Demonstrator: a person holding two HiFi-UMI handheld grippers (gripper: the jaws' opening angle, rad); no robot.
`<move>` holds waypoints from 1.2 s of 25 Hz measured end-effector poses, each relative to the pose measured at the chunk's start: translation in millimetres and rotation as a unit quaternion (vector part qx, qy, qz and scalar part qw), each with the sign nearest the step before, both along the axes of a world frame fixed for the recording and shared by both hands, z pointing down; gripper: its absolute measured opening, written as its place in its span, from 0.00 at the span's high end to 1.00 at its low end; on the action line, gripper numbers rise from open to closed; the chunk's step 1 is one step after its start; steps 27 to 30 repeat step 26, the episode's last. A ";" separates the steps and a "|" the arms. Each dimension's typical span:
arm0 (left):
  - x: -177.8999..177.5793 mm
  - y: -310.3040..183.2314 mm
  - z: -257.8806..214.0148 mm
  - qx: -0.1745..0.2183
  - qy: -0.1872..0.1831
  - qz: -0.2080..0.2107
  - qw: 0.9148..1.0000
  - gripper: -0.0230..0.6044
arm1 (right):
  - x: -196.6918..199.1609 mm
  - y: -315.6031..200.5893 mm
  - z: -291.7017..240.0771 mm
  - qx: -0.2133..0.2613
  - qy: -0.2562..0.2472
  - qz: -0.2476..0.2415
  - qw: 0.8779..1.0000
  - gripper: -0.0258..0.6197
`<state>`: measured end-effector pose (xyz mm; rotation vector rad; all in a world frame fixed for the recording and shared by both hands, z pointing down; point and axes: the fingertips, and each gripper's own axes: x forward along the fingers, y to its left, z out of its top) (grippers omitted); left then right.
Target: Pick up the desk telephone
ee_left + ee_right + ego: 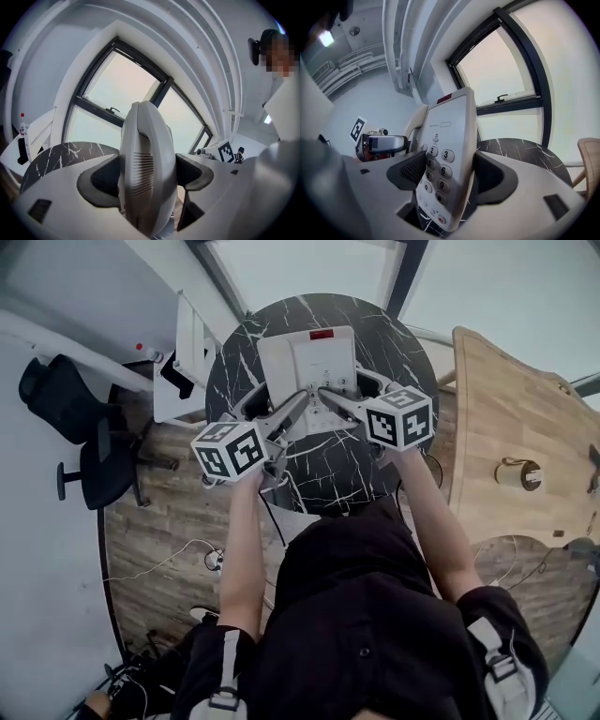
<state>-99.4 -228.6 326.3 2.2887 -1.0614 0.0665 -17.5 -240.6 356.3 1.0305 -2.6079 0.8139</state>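
Observation:
A white desk telephone (305, 367) sits over the round black marble table (384, 334), and both grippers grip its near edge. My left gripper (298, 407) is shut on the handset side; the left gripper view shows the ribbed handset (145, 159) squeezed between the dark pads (101, 180). My right gripper (328, 395) is shut on the keypad side, where the numbered keys (440, 171) fill the gap between its pads (494, 178). Marble shows under the telephone's near edge (421, 226). I cannot tell whether the far edge touches the table.
A light wooden table (506, 409) stands to the right with a small round object (518, 473) on it. A black office chair (84, 446) and a white rack (183, 362) stand at the left. Cables (187, 554) lie on the wooden floor. Windows lie beyond the table.

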 end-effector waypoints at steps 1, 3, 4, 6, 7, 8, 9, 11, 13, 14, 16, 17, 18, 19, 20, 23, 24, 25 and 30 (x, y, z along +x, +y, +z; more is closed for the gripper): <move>0.1 -0.3 -5.3 0.006 0.000 -0.002 1.000 0.35 | 0.3 -0.3 -4.7 0.006 -0.005 0.004 1.000 0.43; 0.3 -0.3 -14.7 0.018 -0.006 -0.004 1.000 0.35 | 0.7 -0.1 -12.4 0.015 -0.014 0.011 1.000 0.43; 0.5 -0.3 -18.7 0.024 -0.011 -0.004 1.000 0.35 | 0.7 0.0 -15.3 0.018 -0.018 0.013 1.000 0.43; 1.5 -1.3 -25.7 0.036 -0.022 -0.003 0.999 0.36 | 0.9 -0.6 -20.1 0.021 -0.024 0.015 0.999 0.43; 2.2 -2.1 -28.4 0.040 -0.024 -0.002 0.999 0.36 | 1.3 -1.2 -22.4 0.023 -0.025 0.016 0.999 0.43; 2.9 -2.8 -30.6 0.042 -0.024 -0.002 0.999 0.36 | 2.0 -1.8 -24.8 0.025 -0.025 0.018 0.999 0.43; 3.3 -3.3 -32.4 0.043 -0.022 -0.002 0.999 0.36 | 2.5 -2.4 -27.2 0.028 -0.023 0.019 0.999 0.43; 2.9 -4.5 -35.9 0.045 -0.017 -0.004 0.999 0.36 | 2.6 -4.0 -32.0 0.034 -0.020 0.019 0.999 0.43; 2.0 -5.9 -39.5 0.047 -0.014 -0.006 0.999 0.36 | 1.8 -5.6 -35.8 0.036 -0.018 0.020 0.999 0.43; 1.7 -6.6 -41.3 0.048 -0.013 -0.007 0.999 0.36 | 1.6 -6.2 -37.5 0.037 -0.018 0.020 0.999 0.43; 1.5 -8.0 -44.5 0.051 -0.013 -0.007 0.999 0.36 | 1.5 -7.5 -40.6 0.040 -0.017 0.021 0.999 0.43; 1.3 -8.6 -45.6 0.052 -0.011 -0.008 0.999 0.36 | 1.4 -8.4 -41.9 0.042 -0.016 0.021 0.999 0.43; 0.9 -9.3 -46.3 0.053 -0.009 -0.009 0.999 0.36 | 1.1 -9.0 -43.0 0.044 -0.015 0.022 0.999 0.43; 0.3 -9.5 -46.5 0.053 -0.005 -0.011 0.999 0.36 | 0.7 -9.3 -43.7 0.045 -0.014 0.022 0.999 0.43; -0.2 -9.4 -46.3 0.052 -0.002 -0.012 0.999 0.36 | 0.5 -9.2 -44.1 0.047 -0.013 0.022 0.999 0.43; 0.1 -8.7 -46.3 0.054 -0.004 -0.012 0.998 0.36 | 0.5 -8.8 -44.2 0.050 -0.009 0.020 0.999 0.43; 0.8 -8.8 -46.2 0.056 -0.008 -0.012 0.998 0.36 | 0.8 -9.1 -43.9 0.050 -0.007 0.020 0.999 0.43; 1.5 -9.0 -45.8 0.057 -0.011 -0.011 0.998 0.36 | 1.1 -9.2 -43.5 0.050 -0.006 0.020 0.999 0.43; 2.3 -9.1 -45.3 0.058 -0.015 -0.010 0.998 0.36 | 1.5 -9.3 -43.1 0.049 -0.004 0.020 0.999 0.43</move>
